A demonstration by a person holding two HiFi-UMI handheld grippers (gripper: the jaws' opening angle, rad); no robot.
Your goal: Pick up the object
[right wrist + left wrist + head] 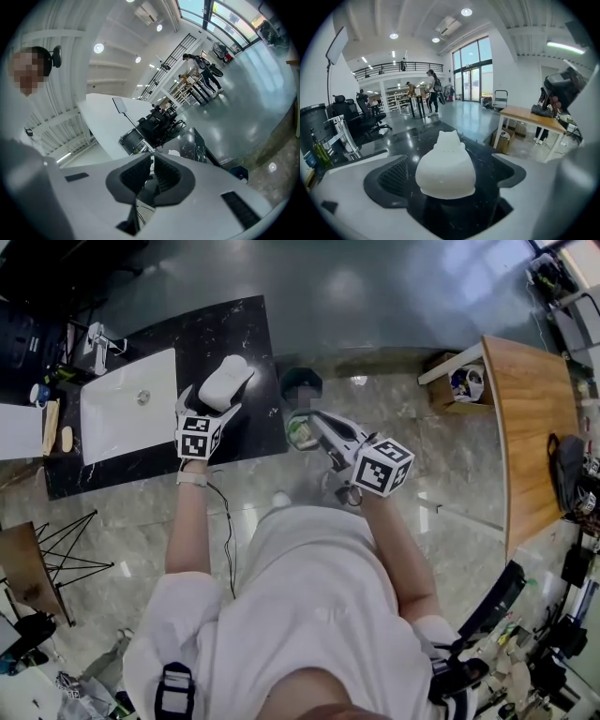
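Left gripper view shows a small white cat-shaped toy (446, 173) in the middle, sitting on the black shiny table (417, 136). The left gripper (452, 164) is spread wide around it, not touching. The right gripper (152, 171) is pressed together, empty.

A black marbled countertop (246, 334) has a white rectangular sink basin (128, 407) set into its left part, with a faucet (97, 341) by the basin's far left corner. A white cat-shaped figure (446, 166) rests upright on the bare stone to the right of the basin. Well apart on the right, a wooden table (530, 418) stands on the glossy grey floor (450, 493), with a dark bag (565, 470) lying near its edge.
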